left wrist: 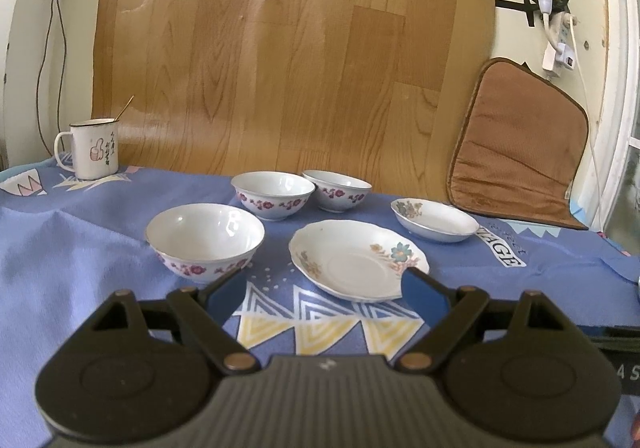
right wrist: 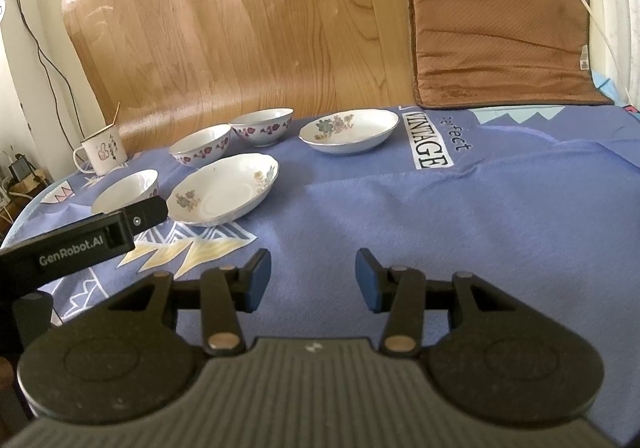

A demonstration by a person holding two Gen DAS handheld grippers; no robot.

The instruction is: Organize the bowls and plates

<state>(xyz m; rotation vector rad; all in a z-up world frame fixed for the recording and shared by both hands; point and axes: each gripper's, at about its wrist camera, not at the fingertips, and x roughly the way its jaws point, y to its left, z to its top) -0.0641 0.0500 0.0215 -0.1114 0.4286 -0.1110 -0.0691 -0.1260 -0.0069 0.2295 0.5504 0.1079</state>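
Both grippers hover with fingers spread and empty: the left gripper [left wrist: 326, 280] near the plate [left wrist: 352, 260], the right gripper [right wrist: 312, 280] over blue cloth [right wrist: 460, 216].

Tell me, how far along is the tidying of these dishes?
Nothing looks done yet. Three bowls, the near bowl and two behind, stand separately on the blue cloth, and the two plates lie apart, unstacked. Nothing is in hand: the left gripper and right gripper are both open and empty. All the stacking remains.
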